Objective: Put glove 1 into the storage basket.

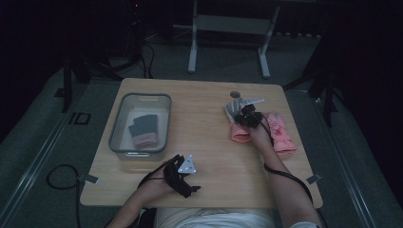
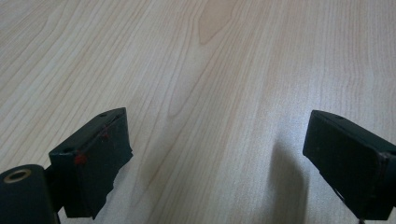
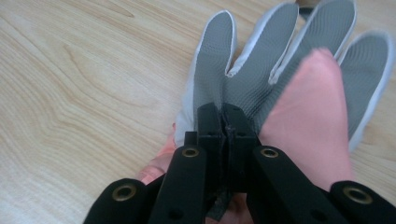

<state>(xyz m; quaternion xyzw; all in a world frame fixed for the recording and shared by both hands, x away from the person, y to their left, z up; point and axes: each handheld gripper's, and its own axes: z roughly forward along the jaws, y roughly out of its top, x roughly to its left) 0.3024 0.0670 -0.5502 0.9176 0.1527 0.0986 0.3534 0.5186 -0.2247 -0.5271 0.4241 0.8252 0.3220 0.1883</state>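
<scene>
Right gripper (image 3: 226,122): jaws closed together, pressed down on the palm of a grey-and-white glove (image 3: 261,70) with a pink cuff. A fold of glove fabric may be pinched between the pads; the right gripper view does not show it for certain, so grip on cloth not confirmed.

Glove position, high view: right half of the wooden table (image 1: 204,142), at about 2 o'clock from the table's centre. Glove (image 1: 236,124) lies with its long axis running 6-to-12, cuff toward the person, fingers pointing away. A second pink glove (image 1: 280,133) lies just beside it at 3 o'clock.

Left gripper (image 2: 215,154): jaws spread wide, nothing between them, above bare wood. In the high view it (image 1: 183,173) sits near the table's front edge, around 7 o'clock.

Grey bin (image 1: 124,142) at 9 o'clock holds a dark folded pair of gloves (image 1: 142,129).

Judgement: the right hand is much the nearer; any lift goes along the glove's axis, then left toward the bin.
</scene>
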